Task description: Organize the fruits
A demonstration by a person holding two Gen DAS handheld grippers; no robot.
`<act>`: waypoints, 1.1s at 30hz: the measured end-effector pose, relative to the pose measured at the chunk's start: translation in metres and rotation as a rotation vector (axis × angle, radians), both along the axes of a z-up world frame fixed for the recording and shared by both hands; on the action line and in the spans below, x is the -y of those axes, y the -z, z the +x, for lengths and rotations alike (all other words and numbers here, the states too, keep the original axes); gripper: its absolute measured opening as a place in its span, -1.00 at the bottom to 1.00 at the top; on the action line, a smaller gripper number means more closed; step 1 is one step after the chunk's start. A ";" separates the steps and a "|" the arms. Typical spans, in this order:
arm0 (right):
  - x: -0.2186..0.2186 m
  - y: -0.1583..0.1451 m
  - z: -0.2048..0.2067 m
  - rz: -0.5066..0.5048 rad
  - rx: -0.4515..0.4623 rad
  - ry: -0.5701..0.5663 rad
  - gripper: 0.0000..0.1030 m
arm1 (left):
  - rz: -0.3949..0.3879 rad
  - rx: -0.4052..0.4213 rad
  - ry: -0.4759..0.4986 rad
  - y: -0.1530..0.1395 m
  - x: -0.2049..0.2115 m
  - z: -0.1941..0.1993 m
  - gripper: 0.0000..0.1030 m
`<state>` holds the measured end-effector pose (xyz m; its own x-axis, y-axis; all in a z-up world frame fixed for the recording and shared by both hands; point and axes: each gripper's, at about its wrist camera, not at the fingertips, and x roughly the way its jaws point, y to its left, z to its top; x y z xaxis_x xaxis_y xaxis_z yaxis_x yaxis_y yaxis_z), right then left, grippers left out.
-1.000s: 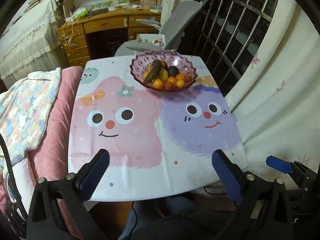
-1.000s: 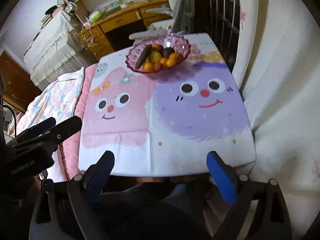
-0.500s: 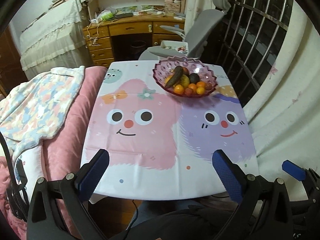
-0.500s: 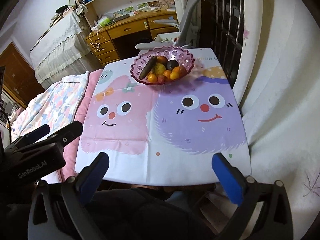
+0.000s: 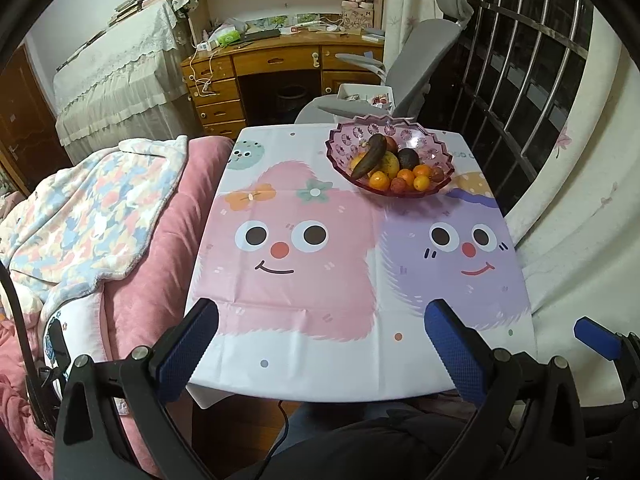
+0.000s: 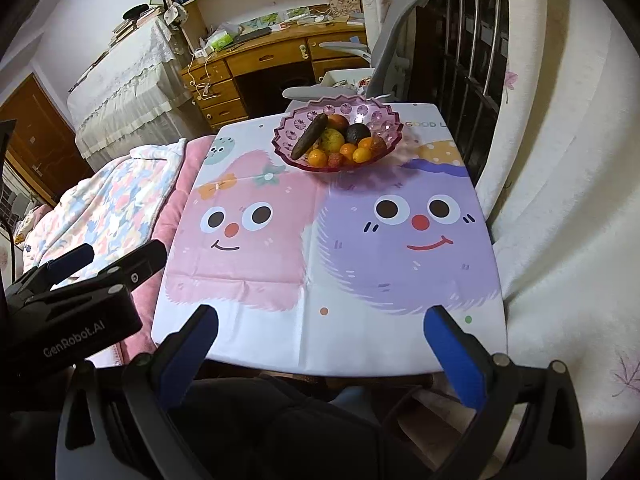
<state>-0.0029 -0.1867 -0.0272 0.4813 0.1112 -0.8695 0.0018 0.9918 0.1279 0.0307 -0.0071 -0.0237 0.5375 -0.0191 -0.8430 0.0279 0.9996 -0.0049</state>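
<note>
A pink glass bowl (image 5: pixel 436 142) stands at the far right of the table (image 5: pixel 320 372). It holds a dark cucumber (image 5: pixel 370 157), an avocado (image 5: pixel 408 157), a yellow fruit, several small oranges (image 5: pixel 379 180) and reddish fruits. The bowl also shows in the right wrist view (image 6: pixel 288 140). My left gripper (image 5: pixel 320 344) is open and empty, held back over the table's near edge. My right gripper (image 6: pixel 320 340) is open and empty, also at the near edge. The left gripper's body shows at the left of the right wrist view (image 6: pixel 72 280).
A cartoon tablecloth covers the table (image 6: pixel 320 280). A bed with a pink quilt and flowered blanket (image 5: pixel 92 208) borders the left side. A grey office chair (image 5: pixel 412 60) and wooden desk (image 5: pixel 280 60) stand behind. Window bars (image 5: pixel 532 80) and a curtain (image 5: pixel 580 220) lie to the right.
Both grippers have tilted up and drawn back a little, so the table and bowl sit lower in view and more of the room shows. Both stay open and empty.
</note>
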 end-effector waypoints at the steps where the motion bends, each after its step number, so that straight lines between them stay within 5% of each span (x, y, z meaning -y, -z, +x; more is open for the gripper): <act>1: 0.000 0.000 0.000 0.000 0.000 0.001 1.00 | -0.001 0.000 0.000 0.000 0.000 0.000 0.99; 33: -0.005 0.001 0.002 -0.002 -0.009 0.000 1.00 | 0.004 -0.013 0.003 0.004 -0.008 0.005 0.99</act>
<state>-0.0007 -0.1817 -0.0283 0.4736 0.1098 -0.8739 0.0026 0.9920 0.1260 0.0353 0.0006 -0.0277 0.5266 -0.0175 -0.8499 0.0307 0.9995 -0.0016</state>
